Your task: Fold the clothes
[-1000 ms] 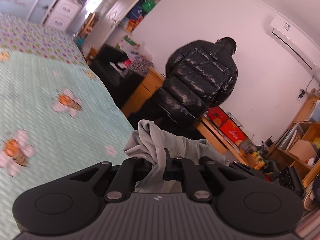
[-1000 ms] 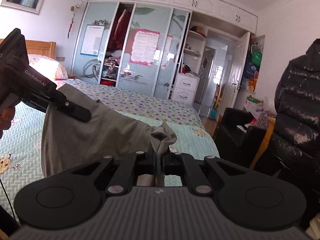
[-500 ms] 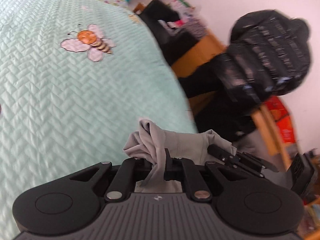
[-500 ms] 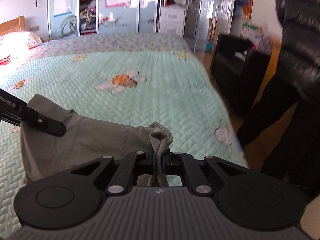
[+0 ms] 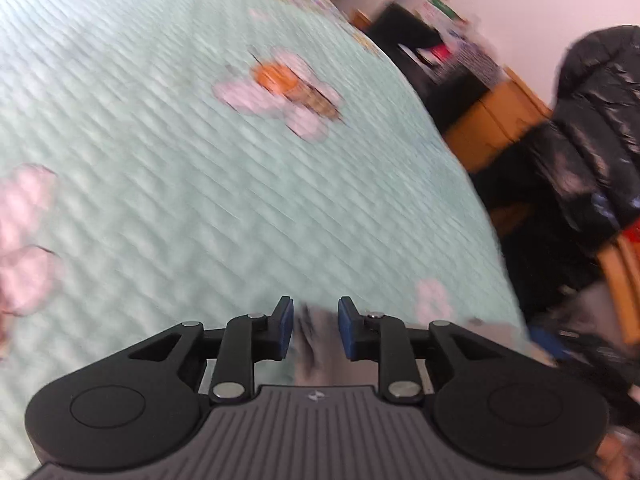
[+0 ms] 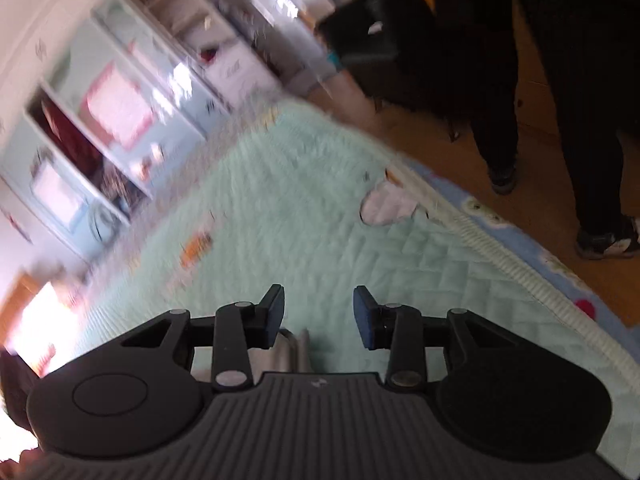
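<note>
Now both grippers have let go: a second ago each was clamped on a bunched edge of the grey garment held up above the bed, and since then the fingers of both have just been opening. The left gripper [image 5: 315,328] stands partly parted, its blue pads clear of the grey garment [image 5: 316,348], whose blurred fold still sits in the gap between them, low against the mint quilted bedspread [image 5: 160,184]. The right gripper [image 6: 319,316] is parted wider, released, with only a small ridge of the same cloth [image 6: 296,350] showing just behind and below its left finger, lying on the bedspread. Both cameras have dropped toward the bed, and the right view has rolled so the room leans steeply. The left view alone shows the bee print [image 5: 288,94] on the quilt, the wooden furniture [image 5: 492,120] beyond the bed's edge and a person in a glossy black puffer jacket [image 5: 596,132]. The right view alone shows the wardrobe wall [image 6: 120,120], the wooden floor [image 6: 460,160] and that person's dark legs and shoes [image 6: 604,240] standing beside the bed.
</note>
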{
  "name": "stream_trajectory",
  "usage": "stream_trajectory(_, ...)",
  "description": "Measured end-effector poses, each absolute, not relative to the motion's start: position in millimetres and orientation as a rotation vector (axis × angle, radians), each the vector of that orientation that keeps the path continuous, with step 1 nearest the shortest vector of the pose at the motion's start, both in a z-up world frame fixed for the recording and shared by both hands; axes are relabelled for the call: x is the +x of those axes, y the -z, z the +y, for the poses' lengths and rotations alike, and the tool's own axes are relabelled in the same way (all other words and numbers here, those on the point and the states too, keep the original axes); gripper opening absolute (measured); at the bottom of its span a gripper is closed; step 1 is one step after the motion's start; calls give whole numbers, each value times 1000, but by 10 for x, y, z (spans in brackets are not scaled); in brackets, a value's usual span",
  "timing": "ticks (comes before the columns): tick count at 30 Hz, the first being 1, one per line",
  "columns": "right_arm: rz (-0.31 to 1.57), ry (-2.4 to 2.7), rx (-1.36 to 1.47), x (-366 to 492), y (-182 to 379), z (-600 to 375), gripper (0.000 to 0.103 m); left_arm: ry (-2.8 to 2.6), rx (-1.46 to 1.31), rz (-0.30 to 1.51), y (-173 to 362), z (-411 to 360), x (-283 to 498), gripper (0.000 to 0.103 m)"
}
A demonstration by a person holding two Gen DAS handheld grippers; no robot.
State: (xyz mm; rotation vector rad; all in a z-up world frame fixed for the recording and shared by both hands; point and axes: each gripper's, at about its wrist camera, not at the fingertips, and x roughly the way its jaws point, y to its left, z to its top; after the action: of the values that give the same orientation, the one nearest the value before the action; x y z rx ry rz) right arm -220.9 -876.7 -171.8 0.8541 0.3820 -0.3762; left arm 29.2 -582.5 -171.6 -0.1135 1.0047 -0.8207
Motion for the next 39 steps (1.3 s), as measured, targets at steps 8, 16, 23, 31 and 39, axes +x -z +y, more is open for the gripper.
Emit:
stream_trajectory(8, 393, 181, 1146, -2111, 1986, -8505, 50, 1098, -91, 1041, 1616, -5923, -258, 37)
stream_trajectory(16, 387, 336, 1010, -2299, 1730, -8368, 69, 960, 74, 1131, 1628, -6085, -224, 39)
stream_trajectory(23, 686, 455, 835, -2289, 1229, -7737, 81, 829, 305, 1096, 1243, -5794, -686, 71)
stream_trajectory(31, 1009, 475, 643, -2256, 978, -6914, 82, 688, 457, 1286, 1350, -5363, -941, 71)
stream_trajectory(39, 1249, 392, 459, -2157, 920, -6395, 82, 624, 447, 1440, 1419, -5165, -1241, 71)
